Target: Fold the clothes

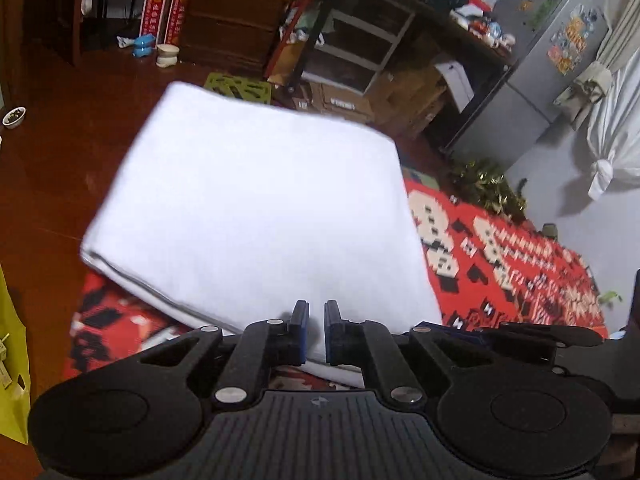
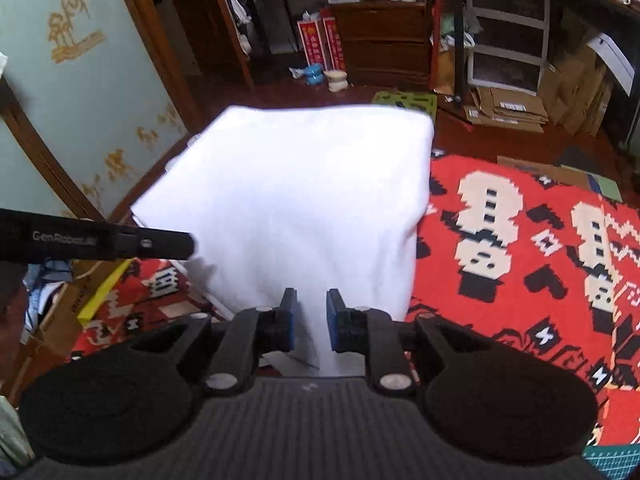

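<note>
Folded white cloth (image 1: 256, 208), smooth, layered edges

Folded cloth (image 1: 256, 208) held at near edge between left gripper (image 1: 316, 330) and right gripper (image 2: 311, 318), above patterned rug (image 2: 520, 248); shelving (image 2: 506, 28) behind.

white cloth (image 1: 256, 208) | plain, unpatterned | folded into a thick rectangle, layered edges showing at the left side | spread flat, lifted, overhanging the red patterned rug (image 2: 520, 248) | slightly blurred
</note>
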A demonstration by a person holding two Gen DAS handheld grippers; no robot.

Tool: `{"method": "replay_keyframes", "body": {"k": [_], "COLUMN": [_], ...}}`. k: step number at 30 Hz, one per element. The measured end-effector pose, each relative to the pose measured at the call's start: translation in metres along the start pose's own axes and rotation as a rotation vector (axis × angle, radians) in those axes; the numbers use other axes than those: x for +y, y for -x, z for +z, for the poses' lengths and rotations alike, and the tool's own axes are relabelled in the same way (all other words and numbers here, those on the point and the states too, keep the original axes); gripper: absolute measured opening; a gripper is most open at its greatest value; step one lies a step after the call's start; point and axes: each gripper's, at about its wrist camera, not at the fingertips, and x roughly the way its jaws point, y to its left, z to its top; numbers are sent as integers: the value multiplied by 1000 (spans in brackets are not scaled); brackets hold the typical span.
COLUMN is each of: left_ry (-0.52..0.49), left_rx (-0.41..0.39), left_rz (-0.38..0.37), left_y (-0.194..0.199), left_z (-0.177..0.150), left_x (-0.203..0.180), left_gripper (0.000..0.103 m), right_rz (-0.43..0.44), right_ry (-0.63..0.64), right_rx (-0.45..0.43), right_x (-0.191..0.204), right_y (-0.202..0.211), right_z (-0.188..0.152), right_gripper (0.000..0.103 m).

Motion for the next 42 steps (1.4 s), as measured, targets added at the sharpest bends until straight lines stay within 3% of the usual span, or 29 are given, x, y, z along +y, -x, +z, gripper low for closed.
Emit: {"method": "replay_keyframes", "body": {"k": [5,12,19,23,28,29,30,33,36,38,40,42], "left_ry": [-3,-9,0,-43,-101,-92,-79,-46,-10,-2,-7,-9], "left_rx": [14,-6,-16,47,90,89,86,81,84,88,98,107], "left_rz": [-7,-53,-78,-91,-118,-128,-138,-146,-150,-149,-149,-151], "left_y": [-2,10,-10,-36,-42,-40,-37,-31,-28,-27,-27,-27], "left_z": [-9,-9,5,6,-2,-2,-1,1,3,4,2,0], "left_x": [-6,-20,-30,-40,-53,-53,-53,-51,-49,-49,-50,-51], "left_gripper": [6,6,6,6,6,6,6,6,6,6,6,6], "right_rz": [-19,0,55,122,110,80,49,129,186,201,215,228], "right_ry": [-43,-91,-225,-268,-299,-317,-336,-374,-371,-387,-441,-500], "right_rx": [48,21,-36,-25,1,1,1,-3,25,45,42,31], "right_x": [-2,-12,-60,-79,-109,-114,-120,-124,-114,-108,-107,-108], "right_y": [-9,4,-11,-37,-51,-45,-40,-26,-25,-29,-30,-29], "right_z": [-11,-8,25,44,36,34,31,19,8,-1,-14,-24], "right_gripper": [17,17,19,15,0,8,10,11,32,32,27,15]}}
